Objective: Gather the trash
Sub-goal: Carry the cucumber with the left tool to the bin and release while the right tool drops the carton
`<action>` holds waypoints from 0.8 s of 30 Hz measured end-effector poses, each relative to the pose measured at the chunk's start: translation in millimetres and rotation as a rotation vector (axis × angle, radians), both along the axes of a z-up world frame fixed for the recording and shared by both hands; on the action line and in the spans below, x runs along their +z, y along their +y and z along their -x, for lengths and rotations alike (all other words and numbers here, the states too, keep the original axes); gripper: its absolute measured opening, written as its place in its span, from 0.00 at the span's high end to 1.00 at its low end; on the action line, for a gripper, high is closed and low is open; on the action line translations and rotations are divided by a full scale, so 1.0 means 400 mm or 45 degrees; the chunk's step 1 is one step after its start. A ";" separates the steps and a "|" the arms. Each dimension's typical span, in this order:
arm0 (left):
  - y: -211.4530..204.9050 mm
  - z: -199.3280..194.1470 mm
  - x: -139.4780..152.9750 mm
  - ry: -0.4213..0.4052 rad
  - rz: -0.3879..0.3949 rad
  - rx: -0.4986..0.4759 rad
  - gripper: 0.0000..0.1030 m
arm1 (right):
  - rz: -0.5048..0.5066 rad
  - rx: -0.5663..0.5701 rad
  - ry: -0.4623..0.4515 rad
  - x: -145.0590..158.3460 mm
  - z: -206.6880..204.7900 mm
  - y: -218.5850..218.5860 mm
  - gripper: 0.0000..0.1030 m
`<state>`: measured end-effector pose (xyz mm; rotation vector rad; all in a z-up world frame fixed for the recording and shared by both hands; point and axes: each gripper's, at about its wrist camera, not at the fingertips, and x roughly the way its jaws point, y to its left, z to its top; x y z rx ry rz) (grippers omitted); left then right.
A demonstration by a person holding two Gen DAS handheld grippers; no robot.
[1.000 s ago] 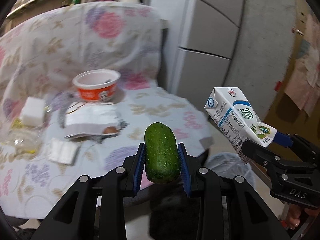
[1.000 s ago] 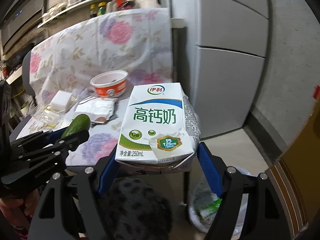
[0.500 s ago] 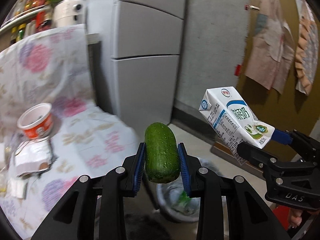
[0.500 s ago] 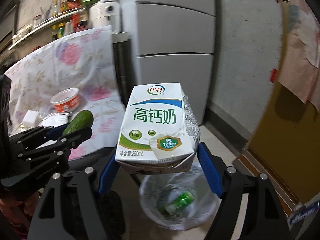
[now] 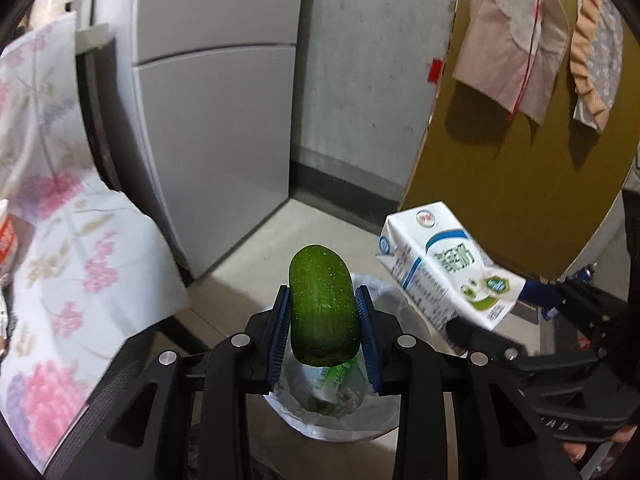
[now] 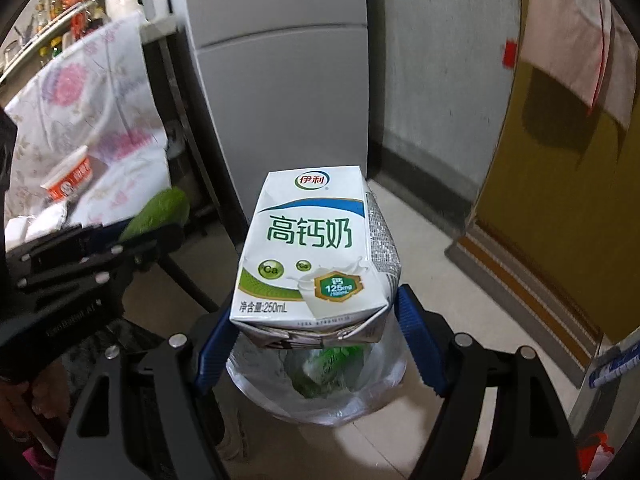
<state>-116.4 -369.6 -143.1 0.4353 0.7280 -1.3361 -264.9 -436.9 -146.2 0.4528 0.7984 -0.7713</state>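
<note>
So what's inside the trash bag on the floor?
The bag holds something green and white, maybe a wrapper or bottle. The milk carton covers part of the opening, and whatever lies deeper is hidden.

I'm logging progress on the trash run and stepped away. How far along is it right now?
Done: the lined trash bin already holds some green-and-white rubbish.
In hand: the left gripper clamps a cucumber and the right gripper a milk carton, both above the bin, neither dropped.
Left: releasing both, then the orange cup and white packets on the table.
</note>
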 end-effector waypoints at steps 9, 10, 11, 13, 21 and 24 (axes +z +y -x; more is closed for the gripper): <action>-0.063 -0.032 -0.054 0.074 -0.102 0.032 0.62 | -0.107 -0.039 0.043 -0.098 -0.021 -0.068 0.26; -0.067 -0.035 -0.054 0.081 -0.103 0.037 0.59 | -0.118 -0.046 0.053 -0.106 -0.023 -0.074 0.26; -0.070 -0.038 -0.052 0.086 -0.100 0.041 0.52 | -0.129 -0.054 0.055 -0.111 -0.020 -0.079 0.26; -0.065 -0.040 -0.042 0.082 -0.080 0.046 0.45 | -0.154 -0.076 0.038 -0.111 -0.017 -0.081 0.26; 0.026 -0.079 0.040 0.007 0.006 0.153 0.33 | -0.026 -0.092 -0.048 0.014 -0.012 -0.056 0.26; 0.079 -0.101 0.072 -0.047 0.023 0.231 0.27 | 0.027 -0.078 -0.104 0.076 -0.020 -0.028 0.20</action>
